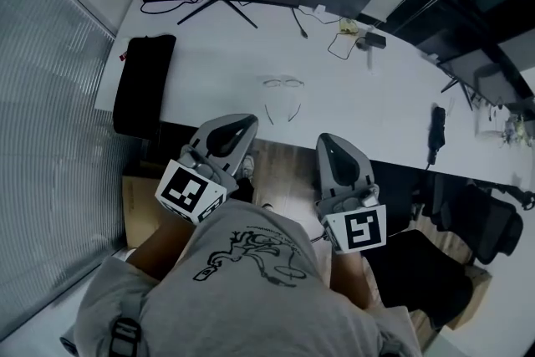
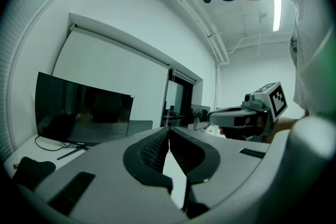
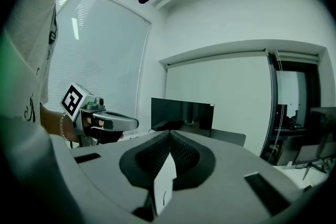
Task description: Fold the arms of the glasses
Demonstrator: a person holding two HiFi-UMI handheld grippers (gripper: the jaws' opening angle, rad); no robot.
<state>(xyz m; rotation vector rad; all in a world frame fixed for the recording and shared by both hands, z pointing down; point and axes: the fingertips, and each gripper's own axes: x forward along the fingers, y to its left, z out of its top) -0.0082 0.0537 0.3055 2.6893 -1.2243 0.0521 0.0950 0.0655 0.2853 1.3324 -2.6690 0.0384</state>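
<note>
While the glasses lay arms-open on the white table, well ahead of left gripper and right gripper, both empty with fingers pressed together, they looked light, thin-wired and fragile, best pinched near a temple tip.

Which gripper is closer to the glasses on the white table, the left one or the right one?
Left. In the head view the left gripper lies just below-left of the glasses, near one arm's end; the right gripper is below-right of them and farther off.
</note>
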